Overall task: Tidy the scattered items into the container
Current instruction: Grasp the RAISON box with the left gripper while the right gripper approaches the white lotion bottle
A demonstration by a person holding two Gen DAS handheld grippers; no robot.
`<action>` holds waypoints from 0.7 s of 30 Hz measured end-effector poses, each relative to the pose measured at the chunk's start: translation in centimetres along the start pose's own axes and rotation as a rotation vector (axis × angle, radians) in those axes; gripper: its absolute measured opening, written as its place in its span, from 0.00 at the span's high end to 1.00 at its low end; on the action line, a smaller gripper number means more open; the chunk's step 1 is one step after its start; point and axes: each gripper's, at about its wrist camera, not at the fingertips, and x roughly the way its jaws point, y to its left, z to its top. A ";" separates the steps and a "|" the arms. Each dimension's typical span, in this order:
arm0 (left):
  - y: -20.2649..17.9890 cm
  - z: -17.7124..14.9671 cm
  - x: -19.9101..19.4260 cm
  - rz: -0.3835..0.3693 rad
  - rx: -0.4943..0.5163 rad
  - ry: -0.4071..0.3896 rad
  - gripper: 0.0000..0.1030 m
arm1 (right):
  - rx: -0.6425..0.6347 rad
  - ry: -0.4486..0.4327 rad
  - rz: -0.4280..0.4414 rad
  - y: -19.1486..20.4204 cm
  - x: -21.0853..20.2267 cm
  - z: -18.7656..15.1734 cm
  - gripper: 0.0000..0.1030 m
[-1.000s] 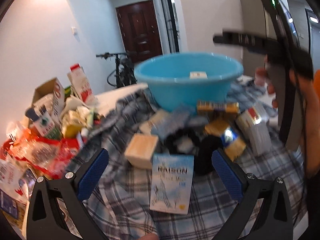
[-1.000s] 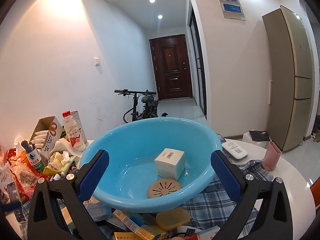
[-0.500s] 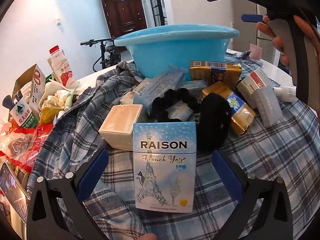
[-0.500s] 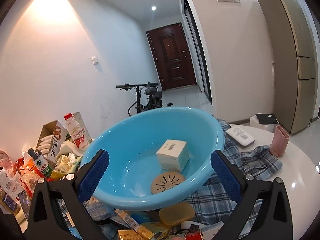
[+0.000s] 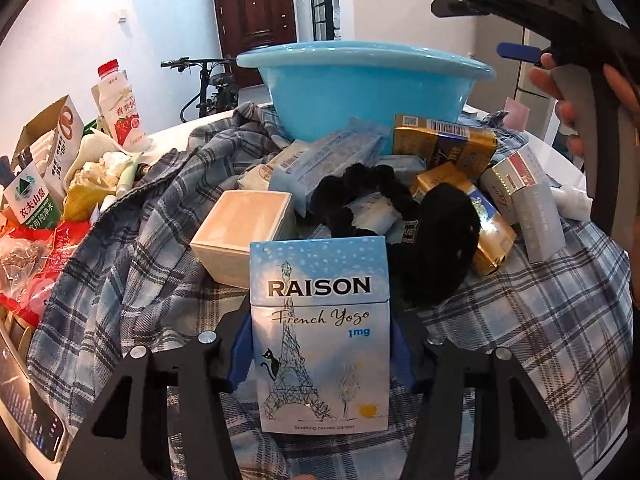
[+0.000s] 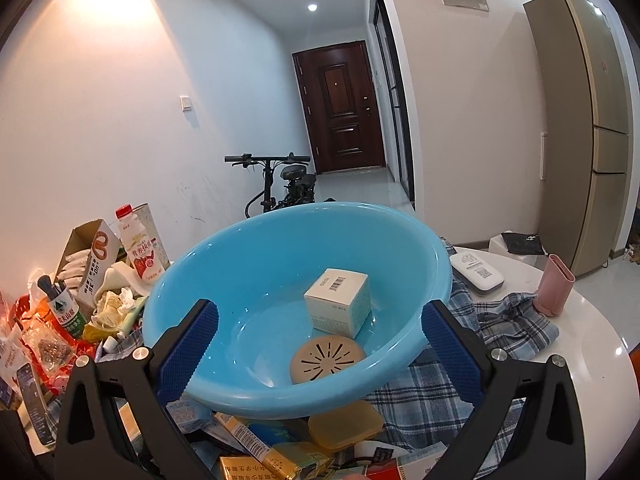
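Plaid cloth [image 5: 532,340] covers the round white table [image 6: 592,344], with bare tabletop showing only along the far right edge. The left gripper [image 5: 320,354] has its jaws closing on the RAISON pack [image 5: 320,336], and the blue pads meet both long sides of it. The pack stands clear of the beige box [image 5: 244,236] and black scrunchie [image 5: 436,236] behind it. The blue basin [image 6: 256,280] sits beyond the pile, holding a white box [image 6: 338,302] and a round disc [image 6: 326,360], with open floor left inside. The right gripper [image 6: 316,344] hovers at the near rim, jaws wide apart and empty.
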 end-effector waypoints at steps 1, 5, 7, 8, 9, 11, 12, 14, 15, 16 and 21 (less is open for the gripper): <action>0.0 0.0 0.0 0.005 0.000 0.000 0.47 | -0.003 -0.001 -0.003 0.0 0.0 0.0 0.00; 0.0 0.0 -0.2 0.023 0.001 -0.011 0.47 | -0.008 -0.001 -0.007 0.1 0.0 0.0 0.00; 0.0 -0.1 -0.5 0.036 0.001 -0.027 0.47 | -0.012 -0.001 -0.011 0.2 -0.2 0.1 0.00; 0.0 -0.1 -0.7 0.043 0.000 -0.036 0.47 | -0.021 0.004 -0.013 0.2 -0.4 0.2 0.00; 0.0 -0.1 -0.8 0.047 -0.001 -0.044 0.47 | -0.038 0.007 -0.017 0.4 -0.6 0.4 0.00; 0.0 -0.2 -1.1 0.058 -0.002 -0.056 0.47 | -0.078 0.015 -0.027 0.7 -1.1 0.7 0.00; 0.0 -0.2 -1.2 0.065 -0.003 -0.062 0.47 | -0.102 0.023 -0.028 0.9 -1.5 0.8 0.00; 0.1 -0.3 -1.4 0.074 -0.008 -0.071 0.47 | -0.138 0.055 -0.033 0.7 -2.4 0.5 0.00; 0.1 -0.3 -1.5 0.073 -0.010 -0.072 0.47 | -0.151 0.069 -0.036 0.5 -2.9 0.2 0.00; 0.2 -0.3 -1.4 0.071 -0.012 -0.069 0.47 | -0.171 0.082 -0.040 0.1 -3.6 -0.3 0.00; 0.6 -0.1 -0.6 0.084 -0.036 -0.032 0.47 | -0.247 0.144 -0.158 -3.2 -7.7 -4.4 0.00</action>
